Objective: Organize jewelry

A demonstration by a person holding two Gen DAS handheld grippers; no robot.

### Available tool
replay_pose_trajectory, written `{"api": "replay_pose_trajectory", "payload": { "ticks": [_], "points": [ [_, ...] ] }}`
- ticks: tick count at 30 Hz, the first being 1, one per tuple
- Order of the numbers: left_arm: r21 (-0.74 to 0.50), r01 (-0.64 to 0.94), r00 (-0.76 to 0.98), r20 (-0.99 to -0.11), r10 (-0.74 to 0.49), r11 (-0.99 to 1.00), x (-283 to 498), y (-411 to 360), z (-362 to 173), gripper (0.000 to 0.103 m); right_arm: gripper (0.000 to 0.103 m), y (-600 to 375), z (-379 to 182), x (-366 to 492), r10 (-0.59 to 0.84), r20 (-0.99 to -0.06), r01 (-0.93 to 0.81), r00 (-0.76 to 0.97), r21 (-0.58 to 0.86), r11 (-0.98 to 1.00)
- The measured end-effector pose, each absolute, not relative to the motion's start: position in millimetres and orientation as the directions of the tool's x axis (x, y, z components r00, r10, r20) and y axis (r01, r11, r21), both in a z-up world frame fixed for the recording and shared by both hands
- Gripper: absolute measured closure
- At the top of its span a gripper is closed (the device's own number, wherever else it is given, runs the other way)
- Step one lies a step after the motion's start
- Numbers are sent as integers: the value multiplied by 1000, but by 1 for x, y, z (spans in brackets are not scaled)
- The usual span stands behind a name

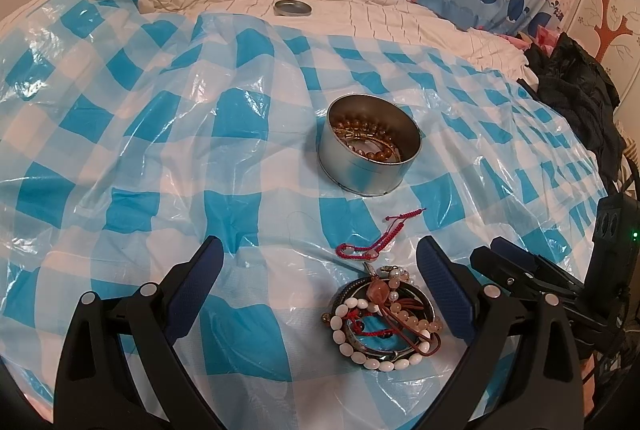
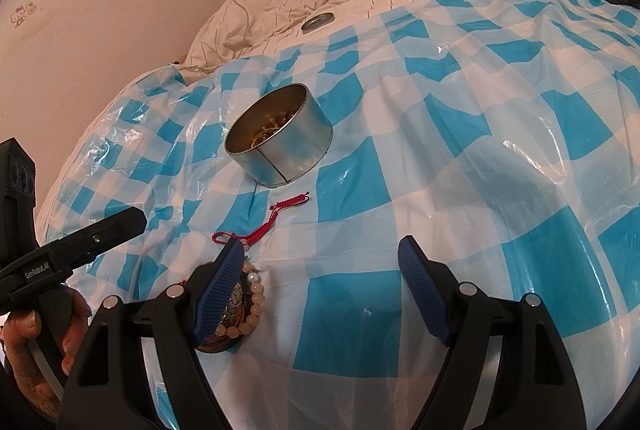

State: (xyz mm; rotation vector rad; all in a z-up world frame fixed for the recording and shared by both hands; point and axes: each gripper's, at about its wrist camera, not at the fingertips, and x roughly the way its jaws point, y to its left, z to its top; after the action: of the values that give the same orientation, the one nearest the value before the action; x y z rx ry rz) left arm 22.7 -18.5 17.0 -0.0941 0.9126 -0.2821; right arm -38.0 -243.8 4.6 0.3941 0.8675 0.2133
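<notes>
Left wrist view: left gripper (image 1: 320,254) tilted down over the blue-check plastic sheet (image 1: 120,133), fingers spread wide, nothing between the pads. Pile of bracelets (image 1: 384,318) lies on the sheet between the fingers, nearer the right one. Red cord bracelet (image 1: 376,236) just beyond the pile, long axis running diagonally up-right toward the round tin (image 1: 370,145). Tin upright, open, amber beads inside. Lid (image 1: 293,8) well apart on the striped bedding (image 1: 360,9).

Right wrist view: right gripper (image 2: 320,262) angled down, fingers wide, empty, over bare sheet. Pile sits outside its left finger, partly hidden. A hand (image 2: 36,342) grips the left gripper's handle at lower left.
</notes>
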Motion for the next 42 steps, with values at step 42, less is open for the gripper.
{"api": "replay_pose_trajectory", "payload": {
  "ticks": [42],
  "points": [
    [-193, 204, 575, -770, -277, 960, 23, -24, 17, 10, 27, -244, 5, -38, 343, -697, -26, 630, 422, 906]
  ]
}}
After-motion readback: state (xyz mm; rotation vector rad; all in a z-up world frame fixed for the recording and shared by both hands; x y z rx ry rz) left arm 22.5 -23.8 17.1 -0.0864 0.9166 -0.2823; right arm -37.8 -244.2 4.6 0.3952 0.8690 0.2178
